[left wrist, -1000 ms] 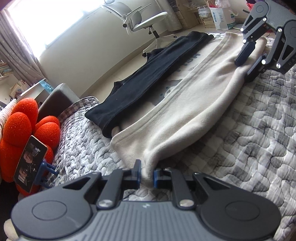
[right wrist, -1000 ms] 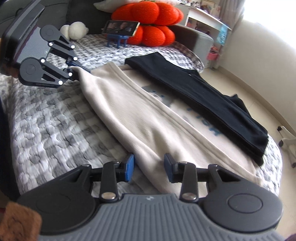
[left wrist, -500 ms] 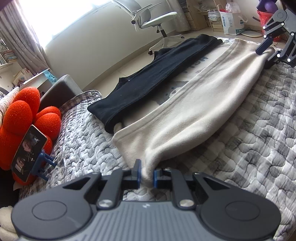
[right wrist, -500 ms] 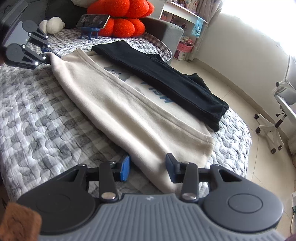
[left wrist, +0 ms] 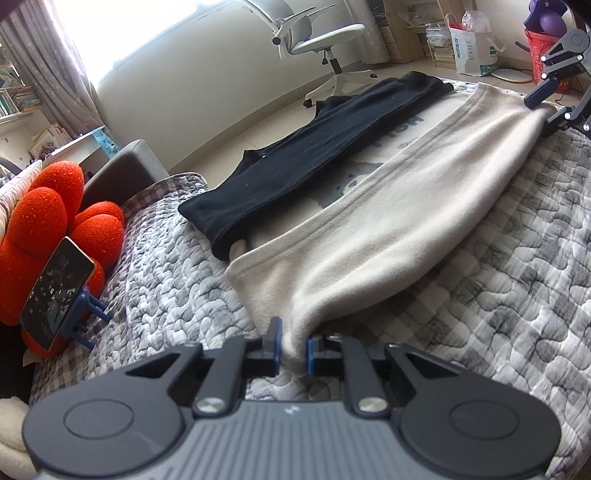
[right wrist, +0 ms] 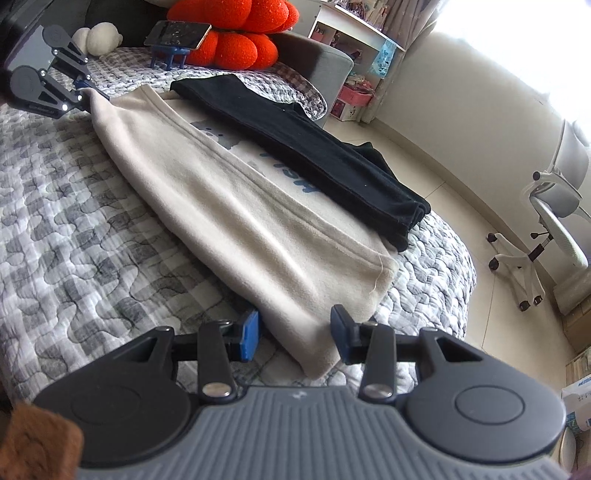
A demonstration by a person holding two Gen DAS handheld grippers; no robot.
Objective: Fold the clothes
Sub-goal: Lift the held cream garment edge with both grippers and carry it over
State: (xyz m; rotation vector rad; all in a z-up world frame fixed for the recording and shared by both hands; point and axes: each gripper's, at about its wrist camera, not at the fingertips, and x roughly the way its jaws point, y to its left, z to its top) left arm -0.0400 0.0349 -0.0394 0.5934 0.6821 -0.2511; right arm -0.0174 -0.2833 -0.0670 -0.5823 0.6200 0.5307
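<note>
While our left gripper (left wrist: 293, 345) pinches the soft cream fleece garment (left wrist: 388, 229) at six o'clock, our right gripper (right wrist: 295, 334) stands open around it.

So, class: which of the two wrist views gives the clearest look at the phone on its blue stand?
The left wrist view: the phone is large, its screen facing the camera, leaning by the orange cushion. The right wrist view shows it far off, small and nearly edge-on.

Print on cream garment (right wrist: 258, 206) half covered by black garment (right wrist: 314, 155); brown object (right wrist: 37, 443) cropped at seven o'clock.
</note>
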